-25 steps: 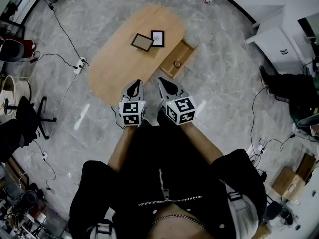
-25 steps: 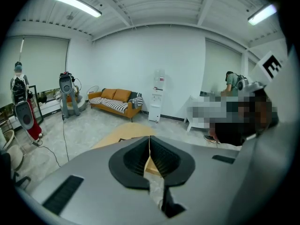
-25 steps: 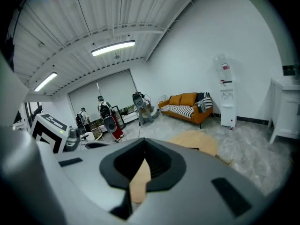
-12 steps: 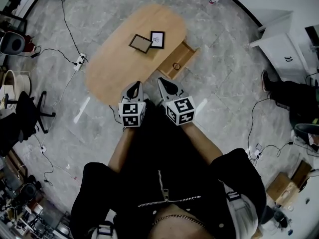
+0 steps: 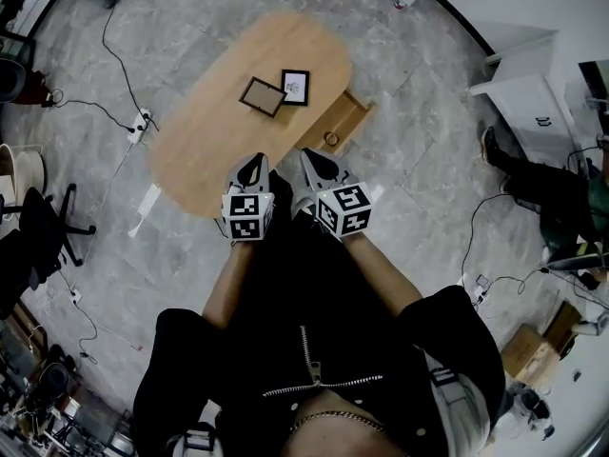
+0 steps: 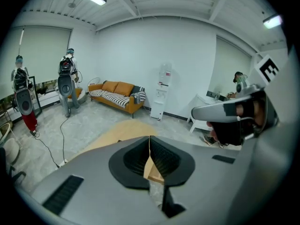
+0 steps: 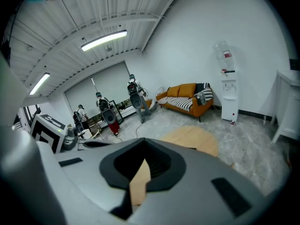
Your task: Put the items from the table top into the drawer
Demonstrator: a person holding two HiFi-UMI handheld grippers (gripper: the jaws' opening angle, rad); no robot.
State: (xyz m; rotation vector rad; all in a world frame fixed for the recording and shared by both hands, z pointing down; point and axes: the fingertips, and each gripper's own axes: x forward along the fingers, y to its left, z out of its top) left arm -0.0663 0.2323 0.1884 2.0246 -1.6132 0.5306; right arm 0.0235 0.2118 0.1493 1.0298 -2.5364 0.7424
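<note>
The oval wooden table (image 5: 219, 131) carries a brown picture frame (image 5: 262, 95) and, just right of it, a black frame with a white picture (image 5: 295, 87). An open wooden drawer (image 5: 344, 112) juts from the table's right side, and a small round item (image 5: 331, 139) lies in it. My left gripper (image 5: 254, 163) hangs over the table's near edge, shut and empty. Beside it my right gripper (image 5: 310, 156) is also shut and empty, near the drawer's front end. In the left gripper view the left gripper (image 6: 150, 146) has its jaws pressed together. In the right gripper view the right gripper (image 7: 143, 157) is likewise shut, with the table (image 7: 192, 139) ahead.
Cables and a power strip (image 5: 141, 124) lie on the grey floor left of the table. A black chair (image 5: 48, 231) stands at the left and a white cabinet (image 5: 528, 93) at the right, with a seated person (image 5: 547, 184) by it. An orange sofa (image 6: 117, 93) lines the far wall.
Both grippers have come closer to the table's near edge, side by side and still shut. The frames and the drawer have not moved.
</note>
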